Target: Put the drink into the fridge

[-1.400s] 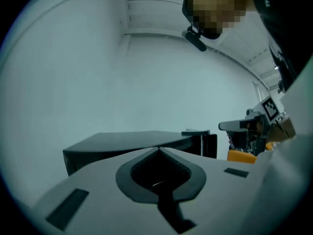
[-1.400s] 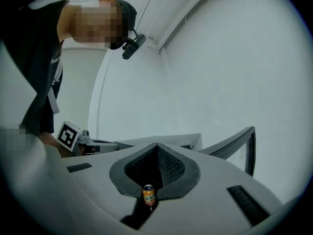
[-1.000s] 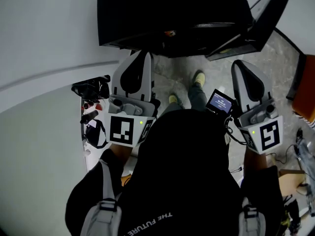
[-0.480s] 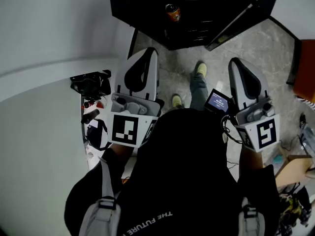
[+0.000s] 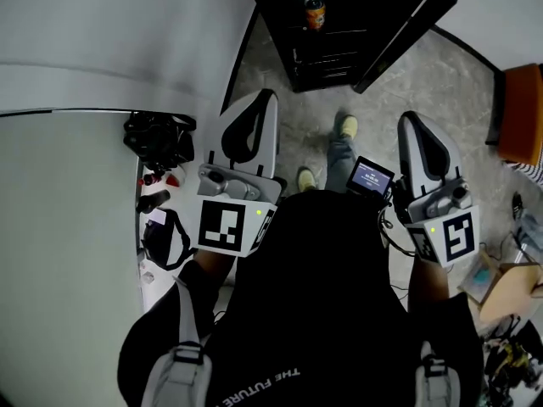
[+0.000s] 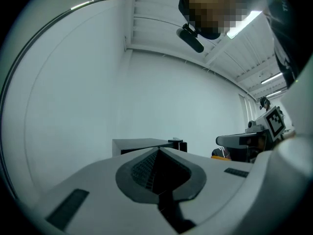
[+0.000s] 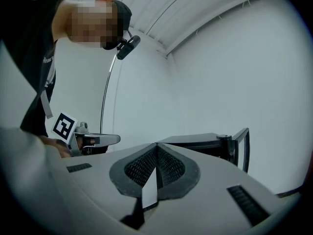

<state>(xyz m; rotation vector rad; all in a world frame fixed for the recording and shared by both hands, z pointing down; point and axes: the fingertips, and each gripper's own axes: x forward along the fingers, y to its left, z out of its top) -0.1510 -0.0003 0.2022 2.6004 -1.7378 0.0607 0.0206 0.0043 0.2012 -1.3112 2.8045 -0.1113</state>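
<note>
The black fridge [image 5: 339,49] stands on the floor at the top of the head view with its door [image 5: 407,32] swung open to the right. An orange drink can [image 5: 315,13] stands upright on a shelf inside. My left gripper [image 5: 265,97] and right gripper [image 5: 411,119] are held level above the floor, well short of the fridge, both shut and empty. In the left gripper view the shut tips [image 6: 158,150] point at the fridge [image 6: 142,144]. The right gripper view shows shut tips [image 7: 156,144] in front of the fridge [image 7: 200,143] and its door [image 7: 242,148].
A white table [image 5: 68,227] fills the left, with black gear [image 5: 159,138] along its right edge. An orange chair [image 5: 522,125] stands at the far right, a cardboard box [image 5: 501,287] and cables below it. The person's shoes [image 5: 344,128] are on the stone floor.
Both grippers have drawn back from the fridge, which now looks smaller and higher in the head view. The can inside has come into sight. The jaws stay shut.
</note>
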